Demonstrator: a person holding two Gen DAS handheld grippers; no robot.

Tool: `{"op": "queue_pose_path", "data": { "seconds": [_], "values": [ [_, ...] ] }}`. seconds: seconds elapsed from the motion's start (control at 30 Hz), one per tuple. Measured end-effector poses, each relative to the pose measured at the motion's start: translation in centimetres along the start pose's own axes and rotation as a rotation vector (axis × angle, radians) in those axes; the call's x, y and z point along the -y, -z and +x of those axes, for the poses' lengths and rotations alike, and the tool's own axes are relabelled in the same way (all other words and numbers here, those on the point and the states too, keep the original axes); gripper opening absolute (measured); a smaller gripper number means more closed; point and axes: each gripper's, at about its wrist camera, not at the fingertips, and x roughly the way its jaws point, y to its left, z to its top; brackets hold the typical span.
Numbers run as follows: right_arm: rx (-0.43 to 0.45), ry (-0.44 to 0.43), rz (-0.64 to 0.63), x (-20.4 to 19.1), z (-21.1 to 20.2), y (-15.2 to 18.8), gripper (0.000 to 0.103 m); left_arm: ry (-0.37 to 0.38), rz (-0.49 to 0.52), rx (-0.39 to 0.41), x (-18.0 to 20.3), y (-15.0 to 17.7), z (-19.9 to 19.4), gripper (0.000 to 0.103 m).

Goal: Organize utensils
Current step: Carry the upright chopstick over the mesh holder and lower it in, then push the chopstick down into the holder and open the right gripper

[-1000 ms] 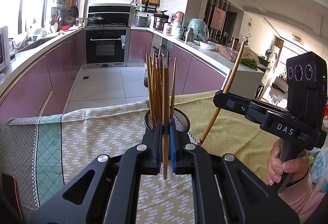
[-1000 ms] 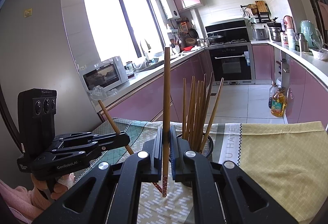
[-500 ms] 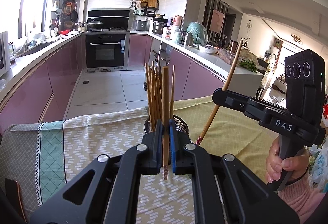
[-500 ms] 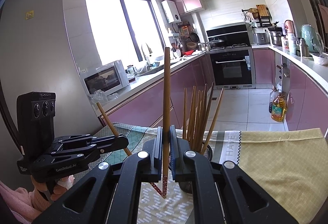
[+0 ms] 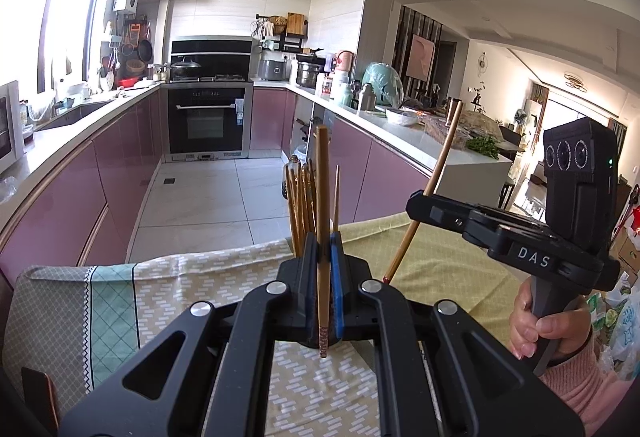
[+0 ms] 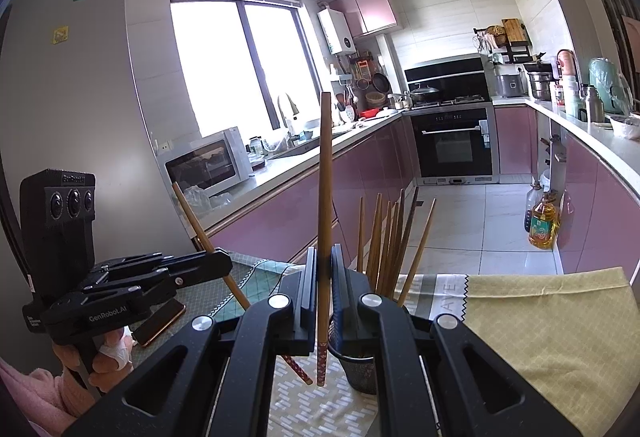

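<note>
My left gripper is shut on one wooden chopstick, held upright with its patterned tip pointing down. In the right wrist view that left gripper is at the left, its chopstick slanting down towards the holder. My right gripper is shut on a second upright chopstick; from the left wrist it shows as the right gripper with a tilted chopstick. A black mesh holder with several chopsticks stands just behind both grippers. In the left wrist view only those chopsticks show above my fingers.
A patterned green and yellow tablecloth covers the table. A phone lies at its left end, also seen as a phone low left. An oil bottle stands on the kitchen floor beyond. Pink cabinets line both sides.
The left gripper has risen with its chopstick, so the holder has sunk in its view and is now hidden behind the fingers. The right gripper has hardly moved.
</note>
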Motion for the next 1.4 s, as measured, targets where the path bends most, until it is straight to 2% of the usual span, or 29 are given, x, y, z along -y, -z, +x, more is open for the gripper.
{"op": "queue_pose_path", "data": {
  "seconds": [0.63, 1.4],
  "values": [
    [0.011, 0.005, -0.001, 0.3, 0.5, -1.3, 0.006, 0.009, 0.007, 0.068, 0.9, -2.4, -0.6, 0.007],
    [0.014, 0.037, 0.011, 1.3, 1.5, -1.5, 0.006, 0.007, -0.004, 0.043, 0.5, -3.9, 1.1, 0.007]
  ]
}}
